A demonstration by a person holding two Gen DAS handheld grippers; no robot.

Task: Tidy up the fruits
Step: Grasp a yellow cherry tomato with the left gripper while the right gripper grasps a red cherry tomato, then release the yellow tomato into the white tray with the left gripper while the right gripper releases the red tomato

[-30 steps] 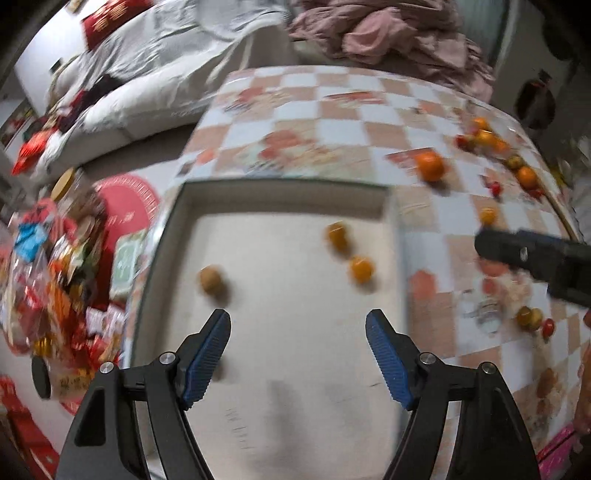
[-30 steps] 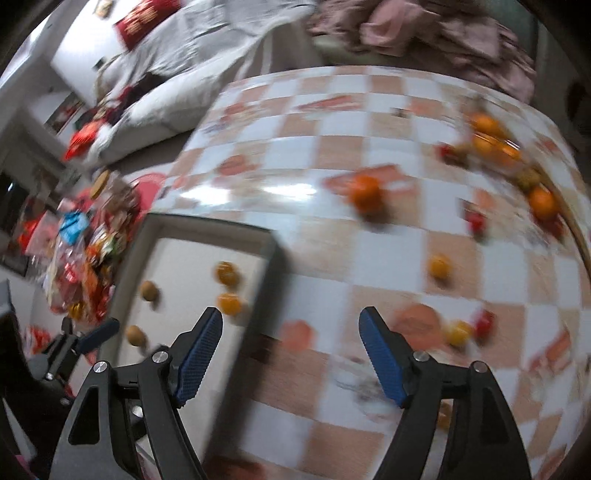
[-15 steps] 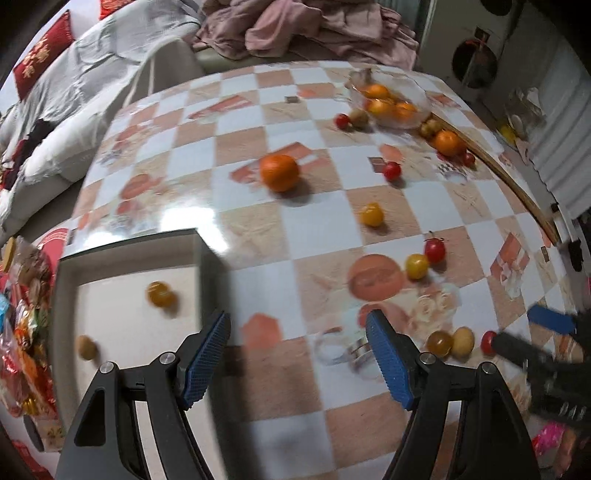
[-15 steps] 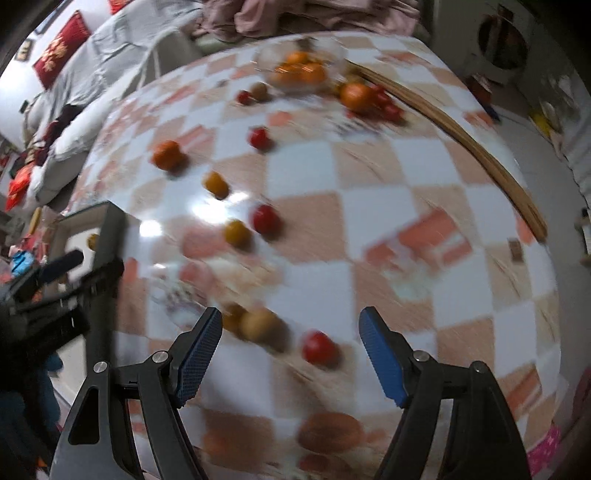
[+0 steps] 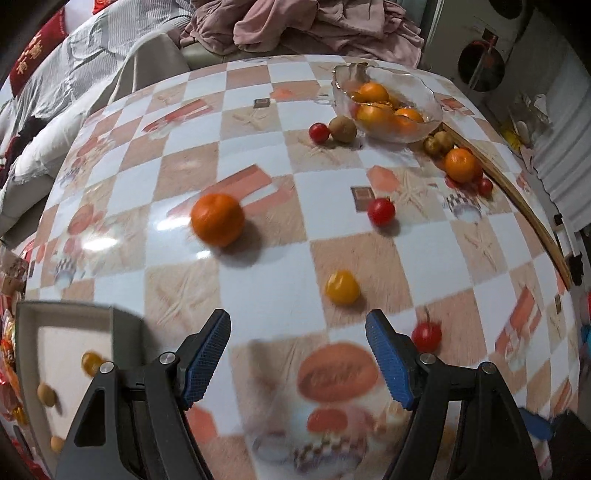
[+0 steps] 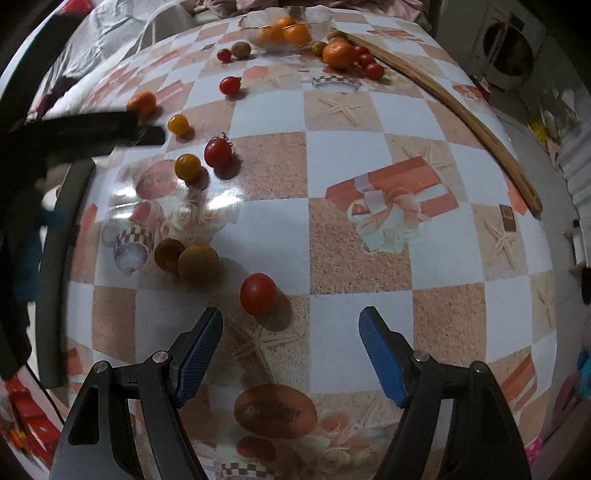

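Fruit lies scattered on a checkered table. My left gripper [image 5: 297, 332] is open and empty above the table; a yellow tomato [image 5: 342, 287] lies just beyond it, an orange [image 5: 218, 219] farther left, a red tomato [image 5: 426, 335] by the right finger. A white tray [image 5: 66, 314] at lower left holds several small yellow fruits. My right gripper [image 6: 290, 328] is open and empty; a red tomato [image 6: 258, 293] lies just ahead of its left finger, two brown-yellow fruits [image 6: 192, 261] to its left. A glass bowl [image 5: 388, 103] of oranges stands at the back.
A wooden stick [image 6: 461, 114] lies along the table's right edge. More tomatoes and an orange [image 6: 338, 54] sit near the bowl [image 6: 284, 26]. The left gripper's arm [image 6: 74, 136] shows at the left of the right wrist view. A sofa with clothes lies behind the table.
Both grippers have swung right, from over the tray to over the table with the scattered fruit. Both stayed open and empty.
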